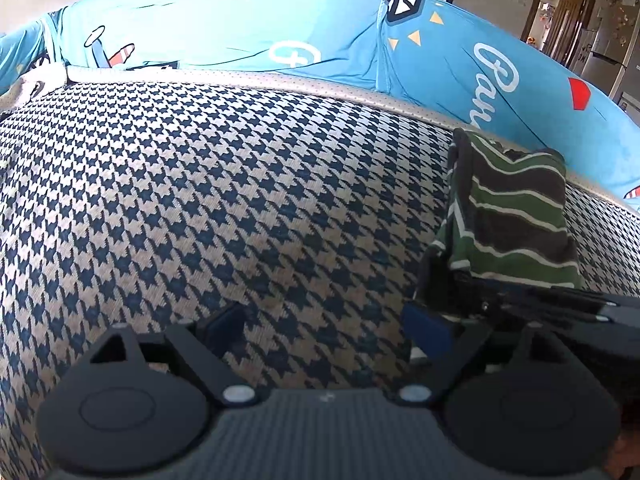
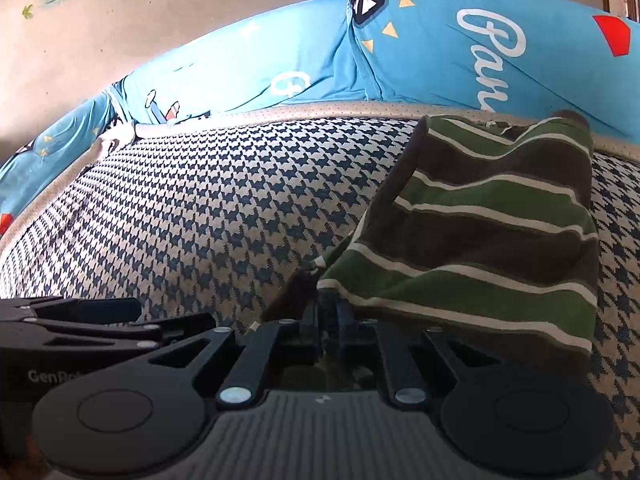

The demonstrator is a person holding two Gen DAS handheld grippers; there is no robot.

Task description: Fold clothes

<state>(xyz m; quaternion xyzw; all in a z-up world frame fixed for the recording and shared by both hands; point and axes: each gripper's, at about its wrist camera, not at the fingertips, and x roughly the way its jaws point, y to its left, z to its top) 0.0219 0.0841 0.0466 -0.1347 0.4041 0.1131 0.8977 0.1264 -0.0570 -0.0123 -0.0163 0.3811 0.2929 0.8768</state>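
Observation:
A folded garment with green, brown and white stripes [image 1: 516, 220] [image 2: 492, 232] lies on the right of a blue-and-cream houndstooth cushion [image 1: 240, 200] [image 2: 220, 208]. My right gripper [image 2: 329, 308] is pinched on the garment's near left corner, the cloth bunched between its narrow jaws. In the left wrist view the same gripper [image 1: 440, 280] reaches in from the right under that corner. My left gripper [image 1: 326, 326] hovers wide open over bare cushion to the left of the garment, nothing between its fingers. It also shows at the lower left of the right wrist view [image 2: 80, 316].
A bright blue printed cloth [image 1: 240, 28] [image 2: 420, 60] covers the backrest behind the cushion, past a grey piped edge [image 1: 280, 78]. Beyond it at the far right are a wooden doorway [image 1: 564, 12] and a fridge [image 1: 612, 52]. Plain wall rises at the far left [image 2: 120, 20].

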